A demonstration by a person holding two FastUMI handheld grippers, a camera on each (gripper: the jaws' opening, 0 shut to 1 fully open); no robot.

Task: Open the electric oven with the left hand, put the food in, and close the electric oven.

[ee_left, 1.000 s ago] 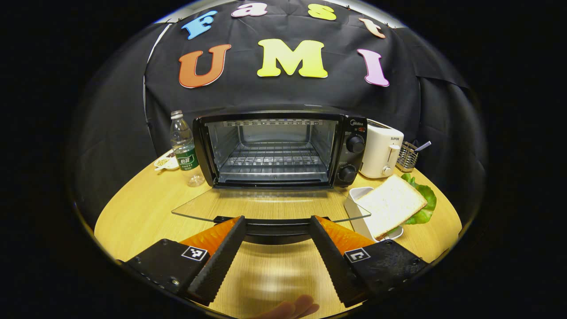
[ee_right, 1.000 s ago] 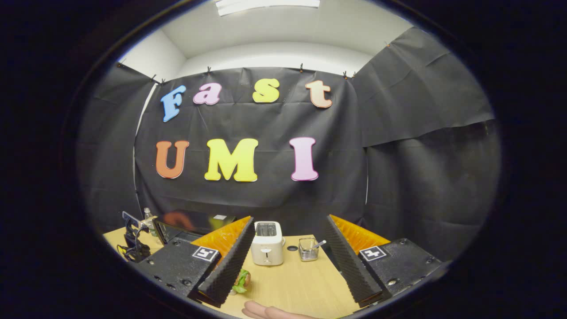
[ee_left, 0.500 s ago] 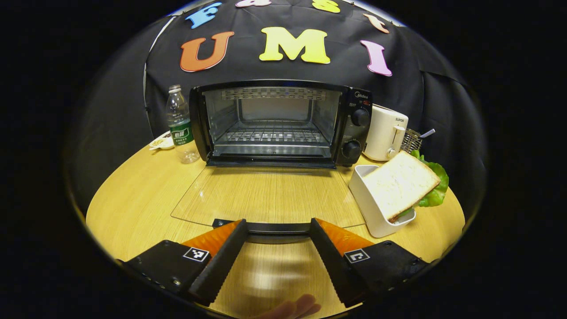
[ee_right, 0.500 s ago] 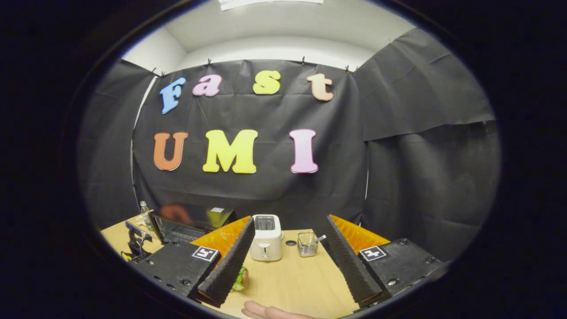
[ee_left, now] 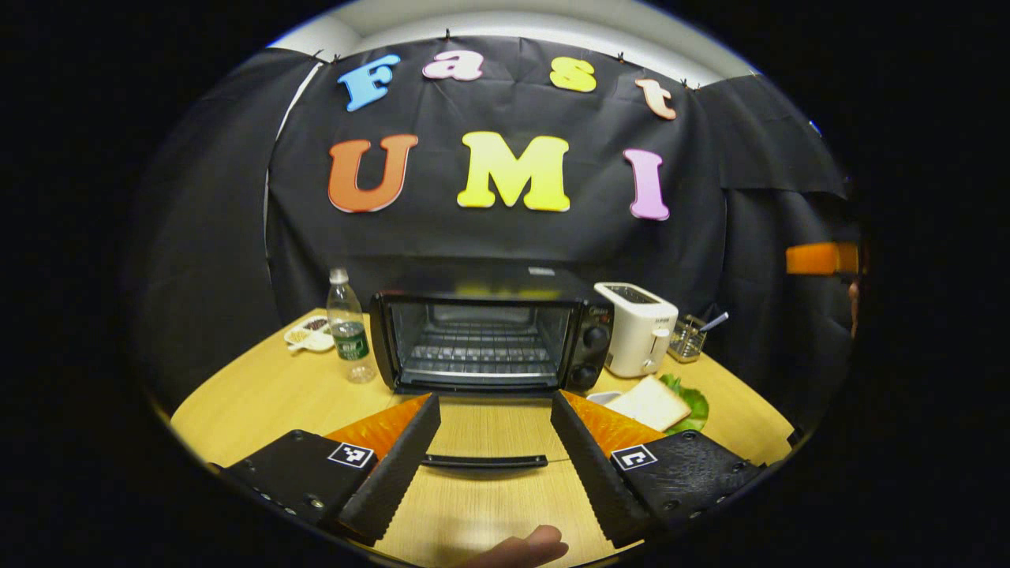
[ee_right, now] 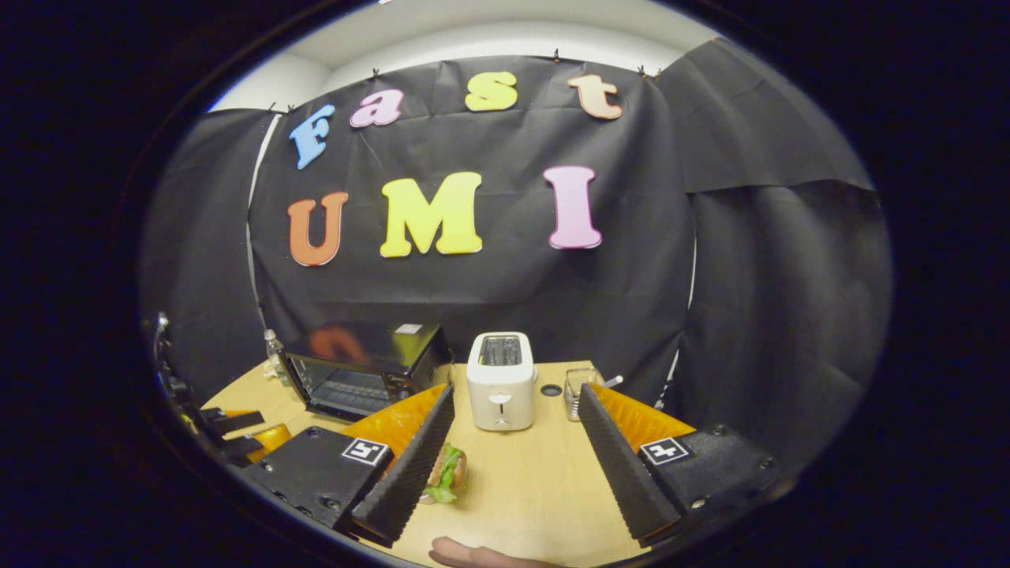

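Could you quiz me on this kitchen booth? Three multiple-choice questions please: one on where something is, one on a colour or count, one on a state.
1. Where is the water bottle?
A. left of the oven
B. on the toaster
C. inside the oven

2. How many knobs on the oven front?
A. one
B. two
C. four

3. The oven door is:
A. shut
B. folded down open
C. missing

Answers:
1 A, it stands on the table by the oven's left side.
2 B, one above the other.
3 B, the rack shows and the handle lies low in front.

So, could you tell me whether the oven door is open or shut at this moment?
Open. The oven door lies flat in front of the electric oven, its handle toward the camera, and the wire rack inside is exposed.
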